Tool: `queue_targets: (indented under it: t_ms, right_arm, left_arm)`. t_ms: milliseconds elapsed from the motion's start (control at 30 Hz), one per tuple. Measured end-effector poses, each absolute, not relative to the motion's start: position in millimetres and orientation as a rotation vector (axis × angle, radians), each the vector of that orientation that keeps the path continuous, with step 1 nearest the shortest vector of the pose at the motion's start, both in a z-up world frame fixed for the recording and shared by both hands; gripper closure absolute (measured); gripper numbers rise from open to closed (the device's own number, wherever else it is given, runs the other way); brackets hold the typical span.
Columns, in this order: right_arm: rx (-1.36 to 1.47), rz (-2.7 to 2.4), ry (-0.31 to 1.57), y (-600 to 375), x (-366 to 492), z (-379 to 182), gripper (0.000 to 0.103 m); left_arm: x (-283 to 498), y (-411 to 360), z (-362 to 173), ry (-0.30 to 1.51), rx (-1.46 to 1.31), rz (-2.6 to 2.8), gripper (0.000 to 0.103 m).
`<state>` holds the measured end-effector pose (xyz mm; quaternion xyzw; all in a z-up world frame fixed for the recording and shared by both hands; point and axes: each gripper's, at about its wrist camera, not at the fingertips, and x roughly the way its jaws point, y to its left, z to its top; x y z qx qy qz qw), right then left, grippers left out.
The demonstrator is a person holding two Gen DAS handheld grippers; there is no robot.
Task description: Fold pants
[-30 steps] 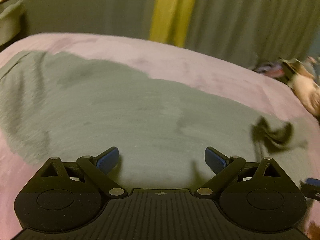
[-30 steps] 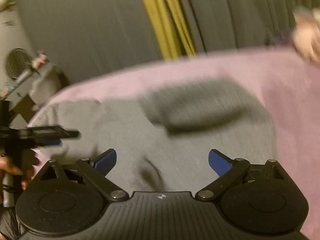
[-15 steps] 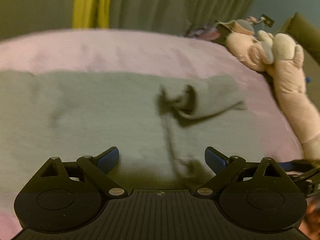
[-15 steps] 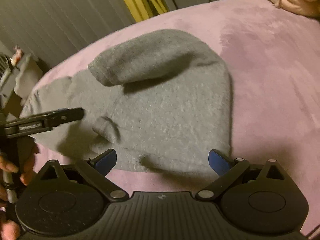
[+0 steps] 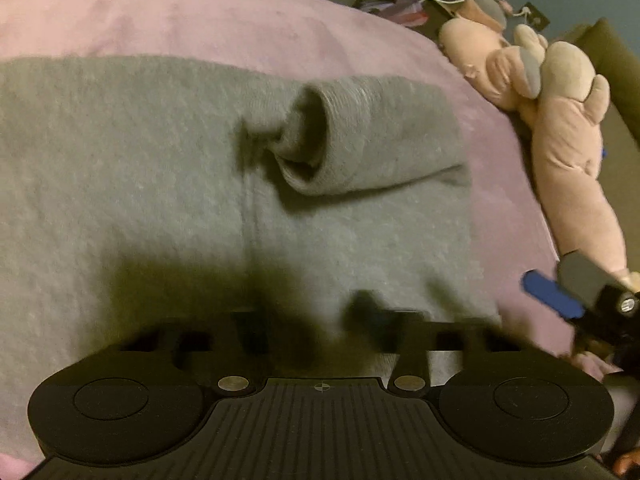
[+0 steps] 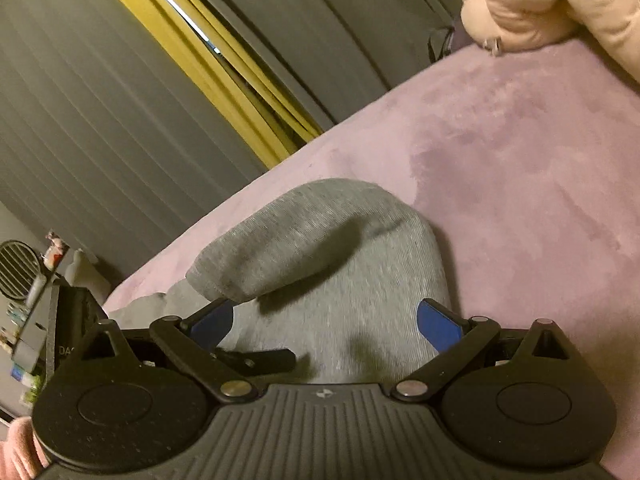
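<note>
Jaws on your left tool [image 5: 320,328] stood wide half a second ago; now they are closing, blurred, over the near part of the grey pants [image 5: 160,168], and you cannot tell whether cloth sits between them. The pants fill more of the left view than before. Your right tool [image 6: 324,320] has jaws apart as before, nothing pinched, fabric lying between and beyond its blue pads [image 6: 438,330]. The pants lie flat on the pink bed [image 5: 200,16], long axis running across the left view, one leg end [image 5: 360,136] folded back on top, its open cuff facing left. A plush toy [image 5: 560,128] lies on the bed beyond the pants' right end.
</note>
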<state>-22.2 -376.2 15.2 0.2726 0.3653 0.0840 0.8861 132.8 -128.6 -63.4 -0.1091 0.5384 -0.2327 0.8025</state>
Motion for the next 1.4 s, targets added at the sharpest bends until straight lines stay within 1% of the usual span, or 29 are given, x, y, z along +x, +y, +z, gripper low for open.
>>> queue_targets:
  t_ms: [133, 300, 433, 500, 567, 600, 633, 667, 700, 733, 767, 800, 833, 900, 1000, 1067, 1167, 1200, 1233, 1267, 1333, 1400]
  right_arm:
    - [0.568, 0.177, 0.706, -374, -24, 22, 0.004]
    - [0.596, 0.153, 0.842, -376, -14, 10, 0.004]
    - [0.595, 0.175, 0.888, -373, -11, 8, 0.004]
    - [0.573, 0.184, 0.895, -368, -10, 8, 0.004]
    - [0.544, 0.194, 0.909, -364, -10, 9, 0.004]
    - [0.528, 0.198, 0.918, -361, -9, 8, 0.004]
    - [0.515, 0.201, 0.928, -358, -8, 8, 0.004]
    - [0.497, 0.2, 0.941, -355, -5, 7, 0.004]
    - [0.477, 0.198, 0.949, -352, -3, 7, 0.004]
    - [0.452, 0.193, 0.951, -348, -3, 8, 0.004]
    - [0.429, 0.186, 0.945, -345, -3, 10, 0.004]
    - [0.402, 0.178, 0.934, -342, -5, 13, 0.004]
    - [0.373, 0.175, 0.912, -338, -8, 17, 0.004]
    - [0.33, 0.171, 0.855, -331, -13, 25, 0.004]
    - [0.296, 0.195, 0.775, -321, -18, 34, 0.004]
    - [0.263, 0.215, 0.738, -316, -17, 38, 0.004]
    - [0.21, 0.245, 0.772, -307, -10, 33, 0.004]
    - [0.191, 0.239, 0.798, -303, -7, 29, 0.004]
    - [0.181, 0.229, 0.832, -300, -3, 25, 0.004]
    - [0.181, 0.228, 0.854, -298, 1, 21, 0.004]
    - [0.184, 0.218, 0.871, -297, 3, 17, 0.004]
    - [0.193, 0.207, 0.873, -299, 5, 15, 0.004]
  left_arm:
    - [126, -106, -49, 1.101, -0.373, -0.531, 0.088]
    - [107, -80, -11, 0.99, -0.426, -0.538, 0.089]
    - [89, -50, 20, 0.867, -0.314, -0.513, 0.088]
    - [83, -31, 24, 0.838, -0.213, -0.45, 0.088]
    - [80, -15, 18, 0.854, -0.148, -0.396, 0.086]
    - [81, -10, 10, 0.901, -0.111, -0.377, 0.08]
    - [83, -7, 2, 0.96, -0.088, -0.373, 0.072]
    - [83, -5, -5, 1.008, -0.078, -0.386, 0.068]
    - [83, -5, -8, 1.026, -0.07, -0.394, 0.06]
    - [82, -5, -8, 1.009, -0.06, -0.39, 0.049]
    - [83, -6, -5, 0.978, -0.056, -0.386, 0.042]
    - [86, -5, -2, 0.943, -0.065, -0.386, 0.031]
    - [91, -3, 0, 0.917, -0.089, -0.387, 0.025]
    - [109, -5, -2, 0.908, -0.143, -0.38, 0.024]
    - [140, -6, -12, 0.931, -0.199, -0.324, 0.024]
    - [160, -11, -25, 0.986, -0.259, -0.325, 0.025]
    - [174, -18, -43, 1.04, -0.259, -0.308, 0.028]
    - [178, -21, -48, 1.049, -0.249, -0.296, 0.04]
    - [182, -24, -51, 1.053, -0.243, -0.284, 0.06]
    - [185, -24, -54, 1.065, -0.251, -0.272, 0.064]
    - [189, -21, -56, 1.077, -0.326, -0.284, 0.077]
    - [184, -18, -47, 1.039, -0.349, -0.302, 0.08]
